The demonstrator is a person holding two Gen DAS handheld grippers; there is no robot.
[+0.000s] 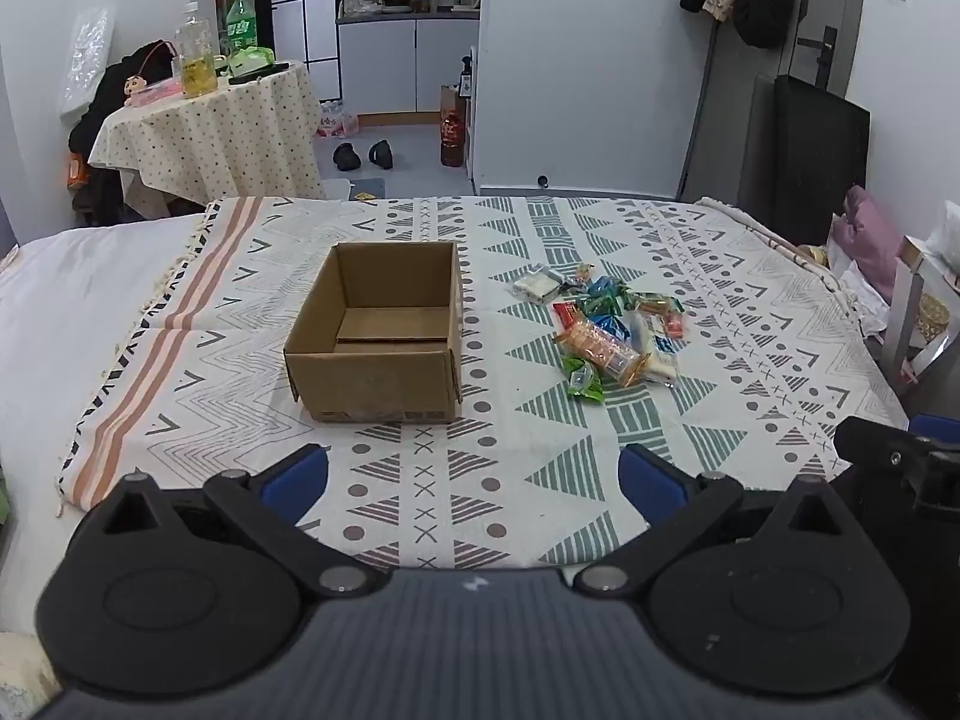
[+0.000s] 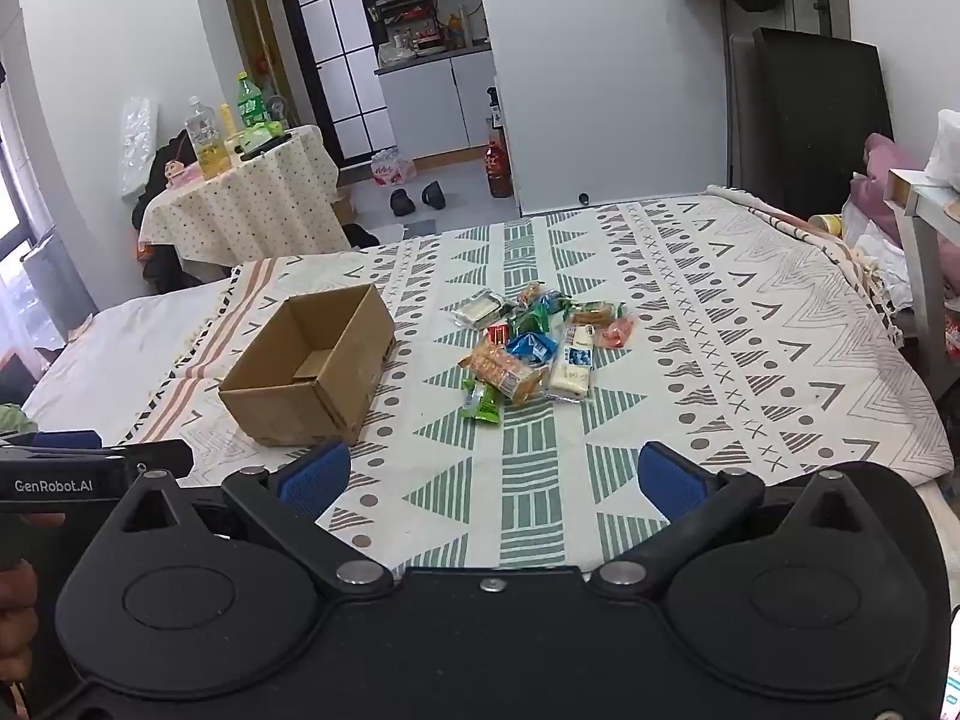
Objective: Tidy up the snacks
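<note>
The left gripper is wide open and holds nothing; its two blue pads sit far apart, low over the patterned blanket. The right gripper is wide open too, with nothing between its blue pads. Ahead of the left gripper, a bit to its left, sits a brown cardboard box with its top open and nothing inside that can be seen. Ahead of it and to the right lies a pile of snacks in shiny wrappers, green, blue, red and orange, near the box but not touching it. From the right gripper, the same box is ahead and to the left, and the snack pile is almost straight ahead. A green packet is the snack closest to this gripper. The other gripper's black body shows at the far left edge of the right view, with part of a hand below it.
</note>
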